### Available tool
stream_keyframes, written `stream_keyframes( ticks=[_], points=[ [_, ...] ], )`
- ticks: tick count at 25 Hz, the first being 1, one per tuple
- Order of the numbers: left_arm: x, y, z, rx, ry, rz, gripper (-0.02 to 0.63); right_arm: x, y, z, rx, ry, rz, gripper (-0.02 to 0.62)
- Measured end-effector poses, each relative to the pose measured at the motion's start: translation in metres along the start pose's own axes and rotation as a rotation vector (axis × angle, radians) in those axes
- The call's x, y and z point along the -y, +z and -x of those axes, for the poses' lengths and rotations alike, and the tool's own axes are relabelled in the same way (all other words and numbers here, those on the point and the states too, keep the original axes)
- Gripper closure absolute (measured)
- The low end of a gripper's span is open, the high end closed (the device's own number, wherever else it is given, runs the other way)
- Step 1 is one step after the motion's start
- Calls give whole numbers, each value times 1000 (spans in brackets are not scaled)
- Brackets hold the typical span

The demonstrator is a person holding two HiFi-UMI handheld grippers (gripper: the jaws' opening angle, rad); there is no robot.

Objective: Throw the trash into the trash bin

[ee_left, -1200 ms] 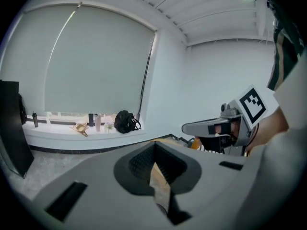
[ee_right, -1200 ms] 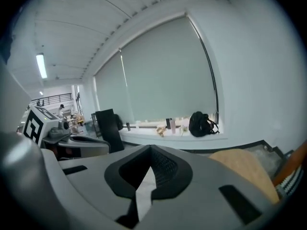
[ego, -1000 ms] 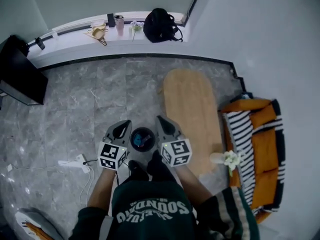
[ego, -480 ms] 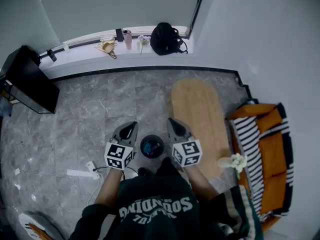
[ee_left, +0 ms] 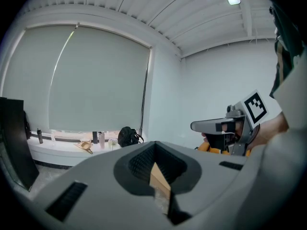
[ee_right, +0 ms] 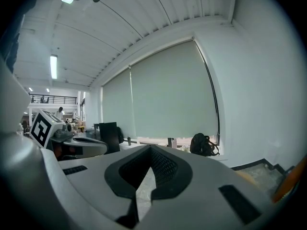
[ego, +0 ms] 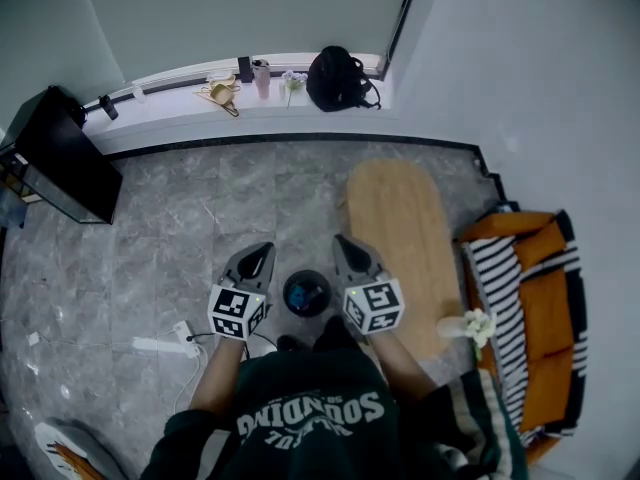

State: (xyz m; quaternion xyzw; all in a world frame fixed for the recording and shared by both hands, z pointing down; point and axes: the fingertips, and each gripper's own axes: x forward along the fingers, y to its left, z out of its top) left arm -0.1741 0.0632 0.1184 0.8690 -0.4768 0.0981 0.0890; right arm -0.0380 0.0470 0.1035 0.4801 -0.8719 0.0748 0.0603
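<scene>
While the left gripper (ego: 256, 256) and right gripper (ego: 350, 248) hang clenched and empty flanking the bin (ego: 287, 294), trash (ego: 308, 296) inside, the throw seems done; next, probably withdrawal.

The camera on my head looks steeply down from well above the marble floor (ego: 200, 208). It takes in my left hand-held gripper (ego: 256, 258) and right hand-held gripper (ego: 350, 251) close below, and the window sill (ego: 170, 113) far off near the top edge. Each gripper camera rides just behind its own jaws, very near them, and faces almost level toward that same sill. All three views share the black backpack (ego: 340, 78) on the sill. The two gripper views also share the drawn blind (ee_left: 86, 80), and each catches the other hand-held gripper at its side.
</scene>
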Motion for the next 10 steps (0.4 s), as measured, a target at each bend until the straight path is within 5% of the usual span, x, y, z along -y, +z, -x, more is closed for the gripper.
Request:
stream_keyframes(
  ticks=[10],
  points=[
    [-8, -3, 7, 6, 16, 11, 606, -8, -1, -3, 8, 9, -14, 597]
  ],
)
